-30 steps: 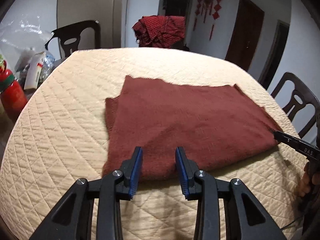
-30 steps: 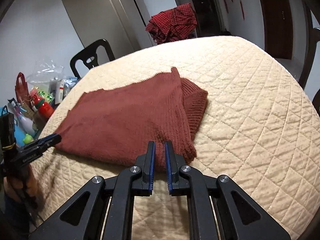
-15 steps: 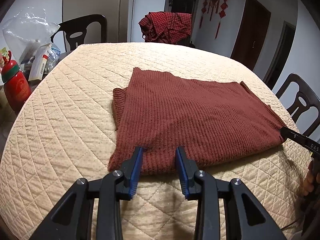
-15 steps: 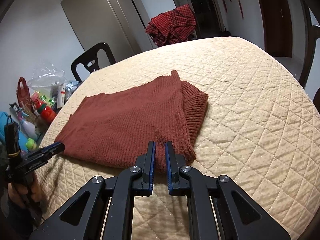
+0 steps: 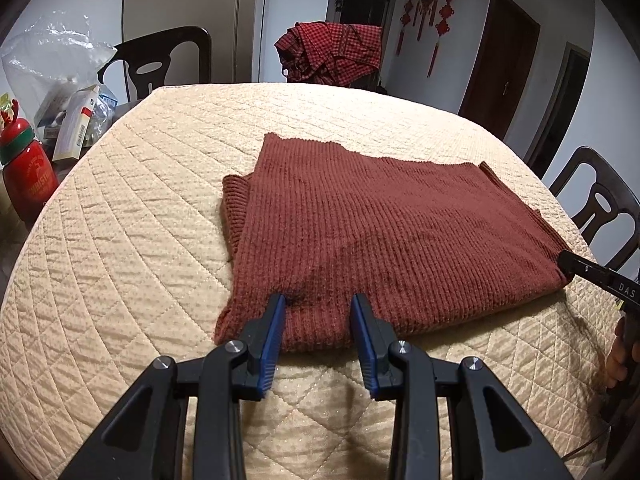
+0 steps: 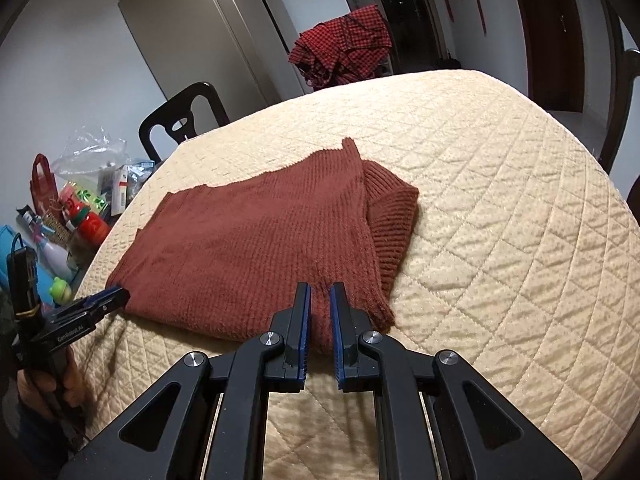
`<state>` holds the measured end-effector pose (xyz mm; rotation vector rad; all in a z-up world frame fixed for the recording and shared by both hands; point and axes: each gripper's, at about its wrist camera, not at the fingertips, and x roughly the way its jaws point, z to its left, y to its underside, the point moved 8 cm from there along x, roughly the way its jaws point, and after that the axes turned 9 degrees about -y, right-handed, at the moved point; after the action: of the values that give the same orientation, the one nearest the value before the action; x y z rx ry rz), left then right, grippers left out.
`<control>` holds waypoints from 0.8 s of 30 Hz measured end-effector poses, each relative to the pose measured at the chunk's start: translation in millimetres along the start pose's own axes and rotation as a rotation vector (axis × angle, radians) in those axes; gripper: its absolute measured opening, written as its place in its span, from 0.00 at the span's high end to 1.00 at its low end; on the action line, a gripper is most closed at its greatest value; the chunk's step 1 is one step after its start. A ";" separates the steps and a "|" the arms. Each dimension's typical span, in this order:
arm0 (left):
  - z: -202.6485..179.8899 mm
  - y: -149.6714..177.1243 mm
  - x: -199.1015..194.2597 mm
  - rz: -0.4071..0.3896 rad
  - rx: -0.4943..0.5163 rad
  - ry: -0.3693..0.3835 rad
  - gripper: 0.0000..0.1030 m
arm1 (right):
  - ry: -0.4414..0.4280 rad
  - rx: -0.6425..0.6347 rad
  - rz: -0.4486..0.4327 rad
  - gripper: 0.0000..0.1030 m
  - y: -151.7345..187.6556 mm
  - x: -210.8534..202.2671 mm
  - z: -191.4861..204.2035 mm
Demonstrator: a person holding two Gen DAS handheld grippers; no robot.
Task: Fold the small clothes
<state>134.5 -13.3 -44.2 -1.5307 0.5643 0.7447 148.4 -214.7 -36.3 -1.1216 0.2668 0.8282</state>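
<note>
Rust-red knitted sweater folded into a flat rectangle, lying on the quilted cream table cover, nearer the front edge than the far one. Ribbed band poking out from under the top layer along the left side in the left wrist view; same ribbed fold seen on the right side in the right wrist view.

Left gripper tilted down at the near hem of the sweater, jaws parted with a clear gap, blue pads straddling a strip of the hem; unclear whether the tips rest on the knit, nothing pinched between them. Seen from the right wrist view as a black tool at the sweater's other near corner, held in a hand.

Right gripper also angled down over the near edge of the sweater, close to the ribbed side, jaws drawn almost together with only a narrow slit left; no cloth visibly caught in that slit. Its black tip showing at the right rim of the left wrist view, just beside the sweater's corner.

Beyond the table: dark chair, red checked cloth heaped on another chair, red bottle and a plastic bag among clutter at the left
</note>
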 end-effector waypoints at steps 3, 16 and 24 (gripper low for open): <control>1.4 -3.9 -3.2 -0.014 0.002 -0.004 0.65 | 0.000 -0.017 0.000 0.91 -4.2 1.2 4.7; 11.8 -5.2 -0.8 -0.024 -0.014 0.001 0.65 | 0.015 -0.004 0.049 0.91 -2.1 24.5 0.5; 38.8 -22.0 0.8 -0.032 -0.089 -0.021 0.65 | -0.032 -0.083 0.037 0.91 -15.4 27.6 39.6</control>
<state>146.2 27.4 -30.4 -1.6084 0.4959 0.7691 169.9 -170.4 -24.2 -1.1826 0.2294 0.8962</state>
